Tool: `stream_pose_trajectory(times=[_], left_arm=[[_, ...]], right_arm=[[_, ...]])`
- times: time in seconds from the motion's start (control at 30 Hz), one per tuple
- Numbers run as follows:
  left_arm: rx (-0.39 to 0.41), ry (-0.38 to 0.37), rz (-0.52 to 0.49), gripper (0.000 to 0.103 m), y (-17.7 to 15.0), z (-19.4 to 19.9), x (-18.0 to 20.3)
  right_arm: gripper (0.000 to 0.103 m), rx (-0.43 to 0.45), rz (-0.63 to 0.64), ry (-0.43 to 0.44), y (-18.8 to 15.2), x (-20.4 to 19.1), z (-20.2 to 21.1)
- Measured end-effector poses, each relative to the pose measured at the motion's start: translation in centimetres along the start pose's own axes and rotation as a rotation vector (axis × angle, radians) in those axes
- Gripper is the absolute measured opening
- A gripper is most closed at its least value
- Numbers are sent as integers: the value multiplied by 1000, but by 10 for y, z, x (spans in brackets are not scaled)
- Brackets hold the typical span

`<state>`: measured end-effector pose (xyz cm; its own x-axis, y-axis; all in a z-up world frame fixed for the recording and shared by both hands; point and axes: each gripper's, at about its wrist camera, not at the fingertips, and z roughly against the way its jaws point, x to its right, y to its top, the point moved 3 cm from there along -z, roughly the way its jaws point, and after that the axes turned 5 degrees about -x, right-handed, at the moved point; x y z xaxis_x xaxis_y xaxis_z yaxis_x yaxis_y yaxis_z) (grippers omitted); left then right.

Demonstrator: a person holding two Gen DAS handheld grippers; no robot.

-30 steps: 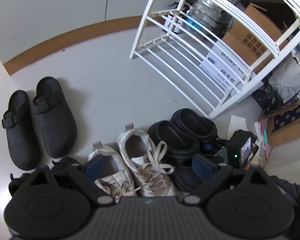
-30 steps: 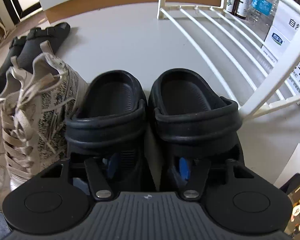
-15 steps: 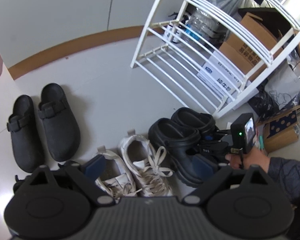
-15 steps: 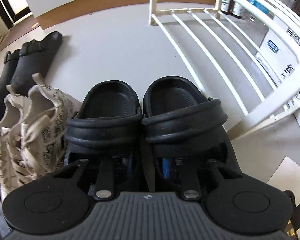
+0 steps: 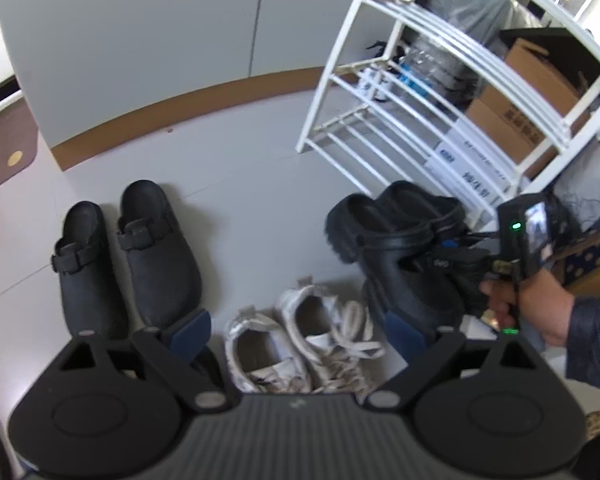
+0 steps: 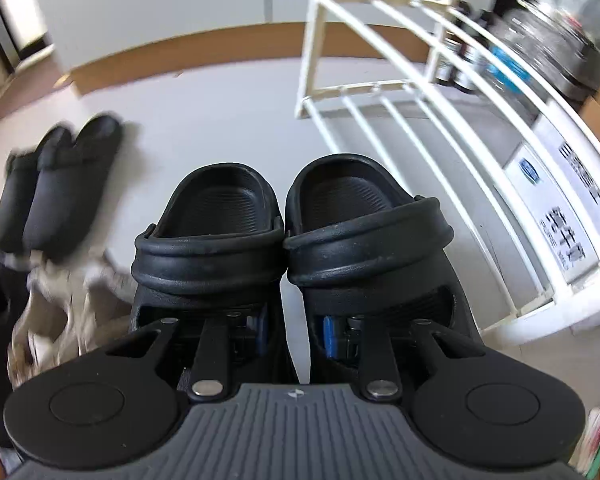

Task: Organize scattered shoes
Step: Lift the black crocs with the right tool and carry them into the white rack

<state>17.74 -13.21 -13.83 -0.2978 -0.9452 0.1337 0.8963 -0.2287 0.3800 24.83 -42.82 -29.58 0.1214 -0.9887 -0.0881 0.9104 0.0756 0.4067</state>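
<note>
Shoes first: the pair you've got is the chunky black rubber clogs [image 6: 288, 248], thick lugged soles, ribbed footbeds, fat rounded heel straps. Your right tongs [image 6: 294, 330] have one blue-padded finger poked inside each clog and the two inner walls pinched together between them, so they're closed down on the pair. From the left wrist view the clogs [image 5: 396, 248] look lifted off the floor, toes tipped down and heels pointing away from you, just in front of the bottom tier of the white shoe rack [image 5: 432, 92]. Your right hand [image 5: 528, 304] is wrapped round the handle there.

Your left tongs [image 5: 296, 330] are spread wide with nothing between the pads, hanging above the white lace-up sneakers [image 5: 304, 340]. Those sit side by side on the grey floor [image 5: 240, 168], scuffed and greyish, laces loose and floppy.

Off to the left of the sneakers there's a pair of black suede-looking clogs with buckle straps [image 5: 128, 256], also side by side, toes toward you. They show up blurred in the right wrist view [image 6: 56, 184].

Behind the rack you've got cardboard boxes [image 5: 516, 104] and a big water bottle [image 5: 432, 68]. Dark pump bottles [image 6: 460, 60] stand behind the far end of the rack [image 6: 420, 112].
</note>
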Motion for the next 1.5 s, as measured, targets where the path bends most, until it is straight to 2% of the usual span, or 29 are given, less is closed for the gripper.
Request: stream_pose_trajectory(times=[0.13, 0.3, 0.4, 0.57, 0.77, 0.9, 1.03, 1.2, 1.5], left_arm=[[-33, 4, -17, 95, -2, -13, -3], [-76, -10, 16, 95, 5, -26, -22], [-65, 4, 51, 95, 10, -27, -36], [-55, 16, 100, 95, 12, -29, -46], [-20, 15, 149, 95, 8, -30, -43], [3, -5, 146, 95, 3, -28, -35], [11, 8, 190, 95, 3, -30, -42], [-4, 31, 235, 95, 4, -37, -54], [-53, 35, 226, 95, 0, -50, -54]], right_arm=[[29, 21, -59, -9, 6, -2, 1], [29, 79, -165, -15, 14, -2, -1], [29, 99, -209, -13, 20, -3, -10], [29, 120, -212, -36, 29, 5, -27], [28, 214, -345, -69, 34, 24, -51], [29, 280, -426, -146, 35, 28, -67], [29, 372, -542, -184, 35, 39, -72], [29, 424, -672, -248, 39, 56, -76], [28, 479, -696, -357, 45, 67, -92]])
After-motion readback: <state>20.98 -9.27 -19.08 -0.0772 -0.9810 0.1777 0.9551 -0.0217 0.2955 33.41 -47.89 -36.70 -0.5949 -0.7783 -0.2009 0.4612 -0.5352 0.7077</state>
